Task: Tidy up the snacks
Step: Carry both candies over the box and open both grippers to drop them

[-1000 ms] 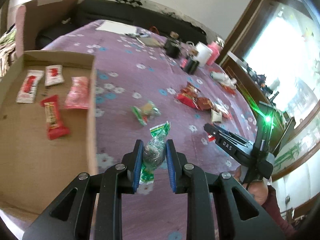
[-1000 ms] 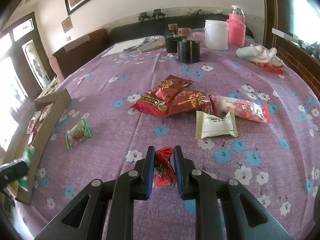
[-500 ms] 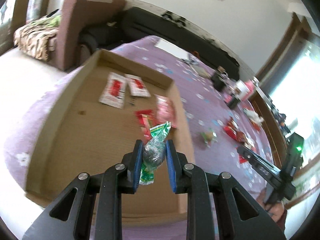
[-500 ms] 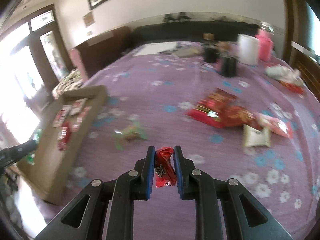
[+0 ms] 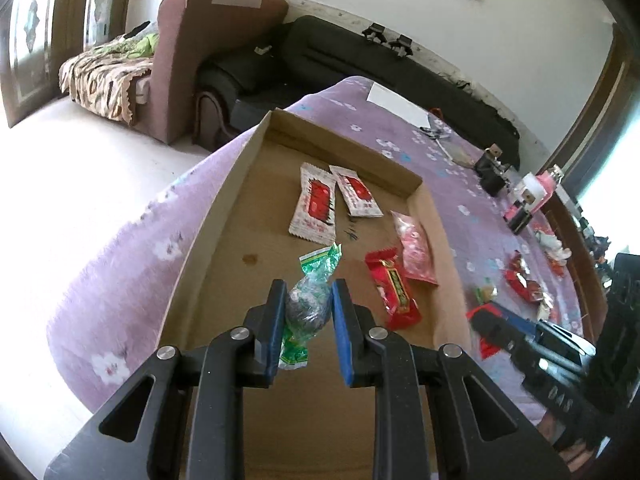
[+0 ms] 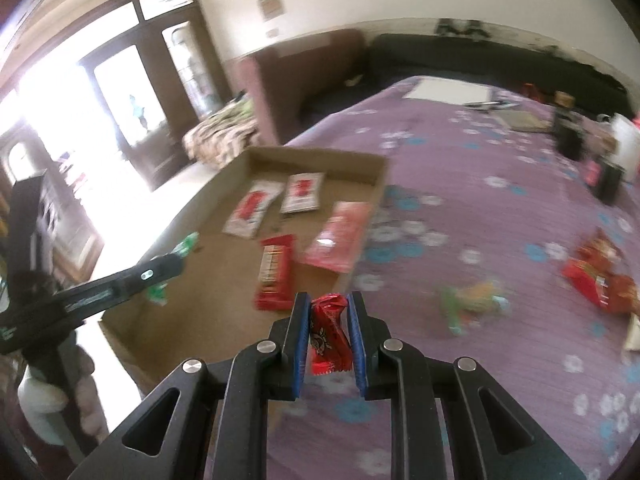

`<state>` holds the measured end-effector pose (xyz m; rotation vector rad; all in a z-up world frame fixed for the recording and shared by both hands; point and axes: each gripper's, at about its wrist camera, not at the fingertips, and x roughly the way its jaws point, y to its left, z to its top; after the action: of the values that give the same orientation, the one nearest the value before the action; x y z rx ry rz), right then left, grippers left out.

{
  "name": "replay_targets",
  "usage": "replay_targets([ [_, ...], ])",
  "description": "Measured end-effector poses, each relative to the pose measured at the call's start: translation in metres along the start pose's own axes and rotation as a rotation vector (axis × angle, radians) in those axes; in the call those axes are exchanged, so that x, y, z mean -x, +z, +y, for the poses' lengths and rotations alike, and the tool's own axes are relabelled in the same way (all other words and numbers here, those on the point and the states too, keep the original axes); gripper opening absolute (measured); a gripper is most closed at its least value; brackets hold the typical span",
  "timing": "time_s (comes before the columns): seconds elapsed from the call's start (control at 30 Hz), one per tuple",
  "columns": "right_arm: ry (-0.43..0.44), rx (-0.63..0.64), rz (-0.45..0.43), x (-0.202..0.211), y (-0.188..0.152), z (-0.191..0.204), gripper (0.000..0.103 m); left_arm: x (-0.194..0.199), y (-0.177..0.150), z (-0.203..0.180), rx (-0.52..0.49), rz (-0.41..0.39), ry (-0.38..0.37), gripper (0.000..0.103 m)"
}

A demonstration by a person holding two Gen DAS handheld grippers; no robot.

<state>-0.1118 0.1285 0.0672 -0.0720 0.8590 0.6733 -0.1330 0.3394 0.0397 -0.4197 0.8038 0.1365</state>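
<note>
L gripper (image 5: 307,312) pinching green-wrapped candy (image 5: 310,300) over cardboard tray (image 5: 224,216); only R view: R gripper (image 6: 329,334) pinching red candy (image 6: 329,330).

Left gripper (image 5: 308,306): angled downward, jaws clamped on a green-wrapped candy (image 5: 310,300). Right gripper (image 6: 330,328): angled downward, jaws clamped on a red-wrapped candy (image 6: 329,332).

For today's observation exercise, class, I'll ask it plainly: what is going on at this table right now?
A person is sorting snacks with two handheld grippers. The left gripper is shut on a green-wrapped candy above the cardboard tray, which already holds two white-and-red packets, a pink pack and a red bar. The right gripper is shut on a small red candy near the tray's edge. More snacks lie on the purple flowered tablecloth.
</note>
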Motion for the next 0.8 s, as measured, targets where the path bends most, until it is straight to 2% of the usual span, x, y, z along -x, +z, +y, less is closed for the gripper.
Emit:
replay_targets([
  [0.2,0.068,0.054,0.057,-0.03,0.005,0.034,0.018,-0.013,0.01,0.001,-0.023,0.022,0.022,0.02],
  [0.5,0.083,0.099,0.112,-0.06,0.008,0.057,0.018,-0.018,0.017,0.005,-0.012,0.036,0.017,0.021],
  [0.57,0.086,0.098,0.113,-0.063,0.009,0.057,0.021,-0.018,0.017,0.006,-0.001,0.038,0.009,0.024],
  [0.63,0.088,0.101,0.107,-0.063,0.01,0.058,0.022,-0.016,0.018,0.008,0.012,0.036,0.001,0.035],
  [0.8,0.099,0.103,0.069,-0.054,0.012,0.059,0.026,-0.005,0.019,0.009,0.042,0.012,-0.021,0.04],
])
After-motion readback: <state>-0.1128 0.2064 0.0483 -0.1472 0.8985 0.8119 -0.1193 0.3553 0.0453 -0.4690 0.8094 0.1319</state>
